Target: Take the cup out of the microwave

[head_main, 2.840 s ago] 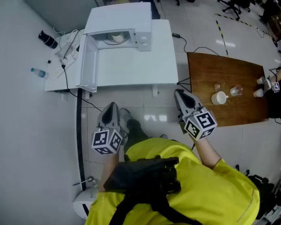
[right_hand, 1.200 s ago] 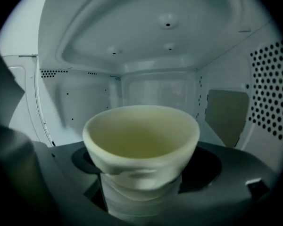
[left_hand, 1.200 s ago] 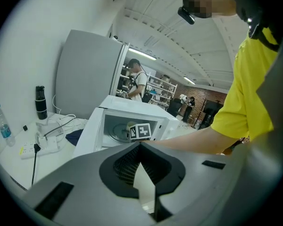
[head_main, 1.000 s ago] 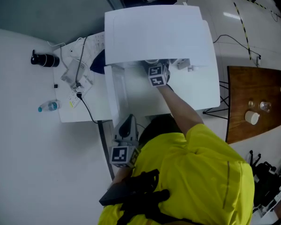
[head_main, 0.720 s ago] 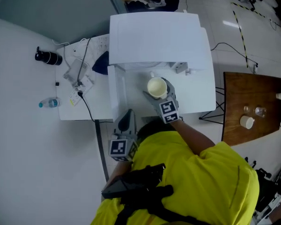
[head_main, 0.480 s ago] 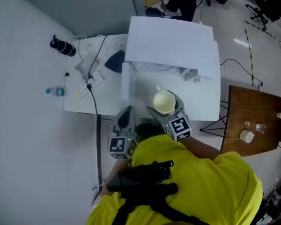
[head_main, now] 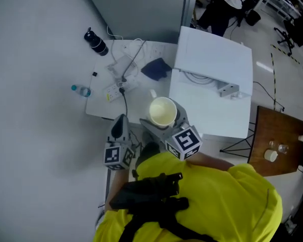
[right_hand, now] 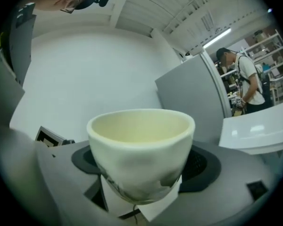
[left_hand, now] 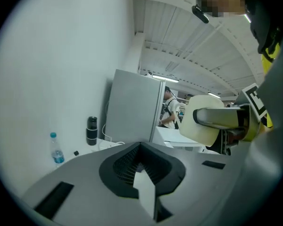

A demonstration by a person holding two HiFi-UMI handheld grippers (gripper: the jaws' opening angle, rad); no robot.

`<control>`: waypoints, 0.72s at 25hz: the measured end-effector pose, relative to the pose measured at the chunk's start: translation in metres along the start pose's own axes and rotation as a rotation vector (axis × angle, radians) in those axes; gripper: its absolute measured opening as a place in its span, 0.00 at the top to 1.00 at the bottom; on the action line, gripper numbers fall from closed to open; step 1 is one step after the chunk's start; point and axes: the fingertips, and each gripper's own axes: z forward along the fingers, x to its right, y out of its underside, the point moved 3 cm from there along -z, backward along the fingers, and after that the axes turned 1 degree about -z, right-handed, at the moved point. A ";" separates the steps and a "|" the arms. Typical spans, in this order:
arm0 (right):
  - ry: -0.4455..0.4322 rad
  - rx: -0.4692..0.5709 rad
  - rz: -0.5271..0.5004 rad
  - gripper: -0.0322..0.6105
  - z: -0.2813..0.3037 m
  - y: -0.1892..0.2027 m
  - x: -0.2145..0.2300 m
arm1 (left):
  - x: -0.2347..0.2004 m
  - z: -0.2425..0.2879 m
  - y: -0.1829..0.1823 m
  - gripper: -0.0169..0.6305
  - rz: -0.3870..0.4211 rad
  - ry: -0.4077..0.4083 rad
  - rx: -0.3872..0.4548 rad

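Jaws of the right gripper [head_main: 163, 117] clamp the cream cup [right_hand: 140, 147] by its lower wall, mouth up and apparently empty. It hangs clear of the white microwave [head_main: 214, 59], over the near edge of the white surface [head_main: 136, 97]. The left gripper [head_main: 121, 124] sits just beside it, jaws together on nothing. The cup looks like glazed ceramic: stiff, fairly light, probably slick and breakable. A firm grip low across the body seems safer than taking the small handle [head_main: 153, 93].
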 end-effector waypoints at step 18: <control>0.436 -0.236 -0.025 0.23 0.195 0.300 0.074 | -0.128 0.026 0.078 0.97 0.022 0.117 -0.170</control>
